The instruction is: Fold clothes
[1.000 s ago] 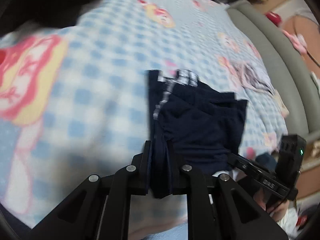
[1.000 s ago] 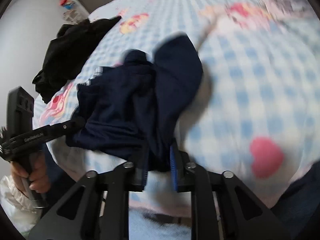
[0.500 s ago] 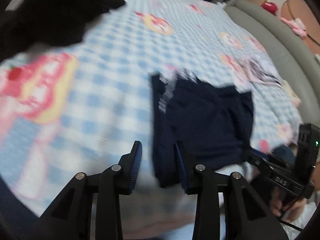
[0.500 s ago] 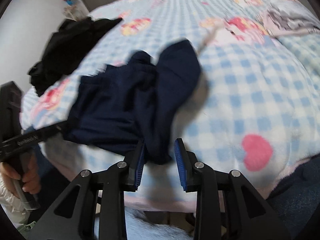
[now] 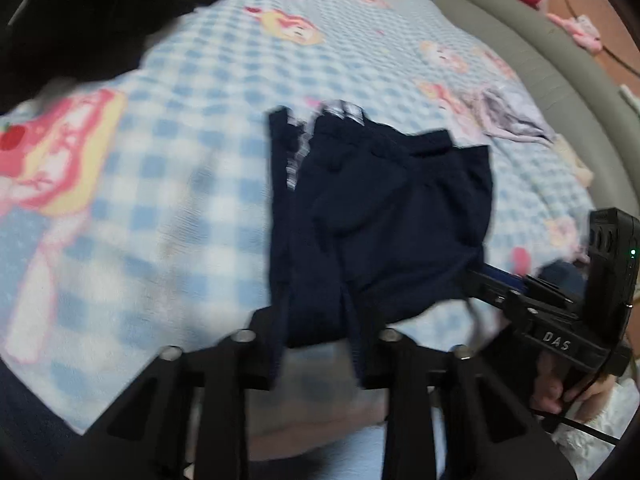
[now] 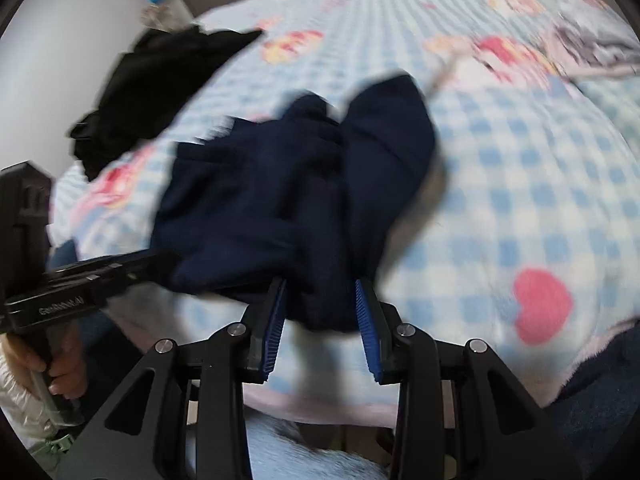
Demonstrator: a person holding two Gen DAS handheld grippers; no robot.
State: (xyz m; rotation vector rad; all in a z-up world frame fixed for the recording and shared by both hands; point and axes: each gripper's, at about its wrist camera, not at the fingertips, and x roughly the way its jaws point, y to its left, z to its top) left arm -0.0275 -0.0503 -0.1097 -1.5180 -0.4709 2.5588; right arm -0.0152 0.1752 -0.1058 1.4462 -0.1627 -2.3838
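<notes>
Here, in the left wrist view, the navy garment (image 5: 380,216) lies doubled over at mid-frame on the checked blanket (image 5: 192,128), its near hem between the parted fingers of the left gripper (image 5: 316,344), which grips nothing. In the right wrist view the right gripper (image 6: 320,320) likewise stands wide around a loose hem; one lobe sticks up unevenly, so tidying probably remains. A black heap (image 6: 160,92) sits upper left, clear of the work.

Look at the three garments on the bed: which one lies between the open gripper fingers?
The navy garment, at the bed's near edge. The black garment lies heaped at the far left, and the pale lilac one lies near the grey bed rim.
</notes>
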